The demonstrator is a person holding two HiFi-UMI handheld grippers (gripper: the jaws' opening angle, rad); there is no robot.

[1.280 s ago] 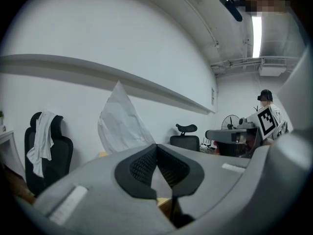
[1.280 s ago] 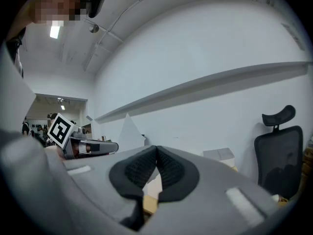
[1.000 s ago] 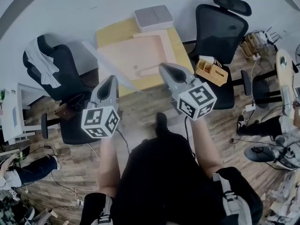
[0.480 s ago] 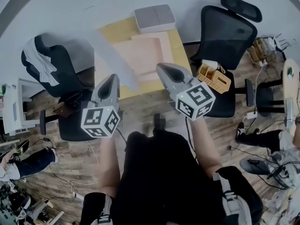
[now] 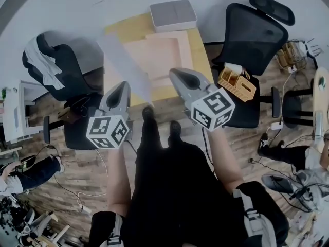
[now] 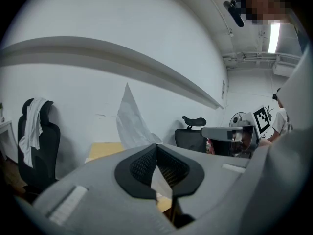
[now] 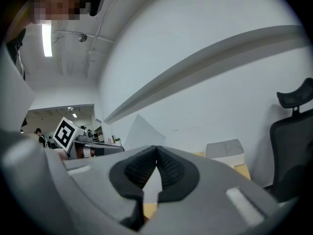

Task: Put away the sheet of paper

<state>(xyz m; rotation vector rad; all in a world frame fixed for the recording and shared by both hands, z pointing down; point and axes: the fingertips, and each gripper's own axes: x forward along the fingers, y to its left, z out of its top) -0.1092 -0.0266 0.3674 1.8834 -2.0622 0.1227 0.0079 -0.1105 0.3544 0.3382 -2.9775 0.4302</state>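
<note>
Between the left gripper (image 5: 122, 86) and the right gripper (image 5: 174, 72), both with jaws pressed shut on it, the thin white sheet of paper (image 5: 126, 60) has turned since a second ago from nearly edge-on to broad-faced. It stands tilted over the left part of the small yellow wooden table (image 5: 199, 48), beside a pale pink tray (image 5: 164, 53).

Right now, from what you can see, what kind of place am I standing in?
Most likely an office or lab workroom: black office chairs stand on either side of a wooden table, and loose cables trail over the wood-look floor.
</note>
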